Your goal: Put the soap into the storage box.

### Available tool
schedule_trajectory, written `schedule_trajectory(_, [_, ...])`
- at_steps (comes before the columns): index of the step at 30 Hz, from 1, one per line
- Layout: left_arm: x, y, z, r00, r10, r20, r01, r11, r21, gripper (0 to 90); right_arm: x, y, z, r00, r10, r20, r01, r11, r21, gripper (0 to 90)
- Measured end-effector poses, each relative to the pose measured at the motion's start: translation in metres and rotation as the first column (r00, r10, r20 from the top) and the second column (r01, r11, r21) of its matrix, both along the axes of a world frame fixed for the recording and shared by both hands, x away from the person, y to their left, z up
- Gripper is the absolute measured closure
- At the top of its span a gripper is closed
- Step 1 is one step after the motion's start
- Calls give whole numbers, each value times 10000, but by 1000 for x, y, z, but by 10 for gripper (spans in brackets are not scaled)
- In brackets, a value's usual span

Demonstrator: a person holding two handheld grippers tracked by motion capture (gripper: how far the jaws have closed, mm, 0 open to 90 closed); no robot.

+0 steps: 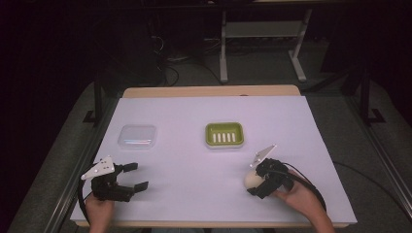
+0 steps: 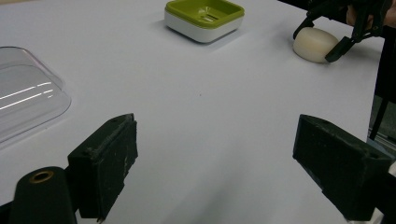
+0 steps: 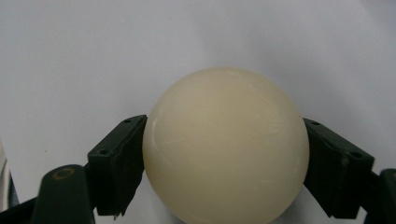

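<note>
The high view looks forward and down over the whole bench (image 1: pixel 194 111) from the person's side. The left gripper view sits low, facing across the bench between its own fingers (image 2: pixel 105 163), with the green soap dish (image 2: pixel 204 17) far ahead and the cream soap bar (image 2: pixel 315 44) ahead to the right. The right gripper view sits very close, the soap bar (image 3: pixel 224 144) between its fingers (image 3: pixel 116 161). All three views share the bar.
</note>
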State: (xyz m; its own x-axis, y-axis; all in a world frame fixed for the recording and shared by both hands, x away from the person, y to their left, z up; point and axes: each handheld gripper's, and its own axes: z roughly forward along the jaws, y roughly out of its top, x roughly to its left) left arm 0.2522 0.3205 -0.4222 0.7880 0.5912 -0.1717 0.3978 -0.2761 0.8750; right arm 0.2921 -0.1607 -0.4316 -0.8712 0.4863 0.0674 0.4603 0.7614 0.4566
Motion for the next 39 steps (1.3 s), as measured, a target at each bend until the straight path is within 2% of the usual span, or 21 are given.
schedule_trajectory(16, [0,0,0,10000,34,-8,-35,10000,-33,132,0,2,3,9999,112,70,-110,9994,-325,237])
schedule_trajectory(26, [0,1,0,10000,79,-10,-79,10000,-30,132,7,2,14,9998,125,155,-126,9999,36,237])
schedule_trajectory(39, [-1,2,0,9999,149,-48,-149,9999,-86,132,23,2,22,9999,164,25,-164,9998,99,237])
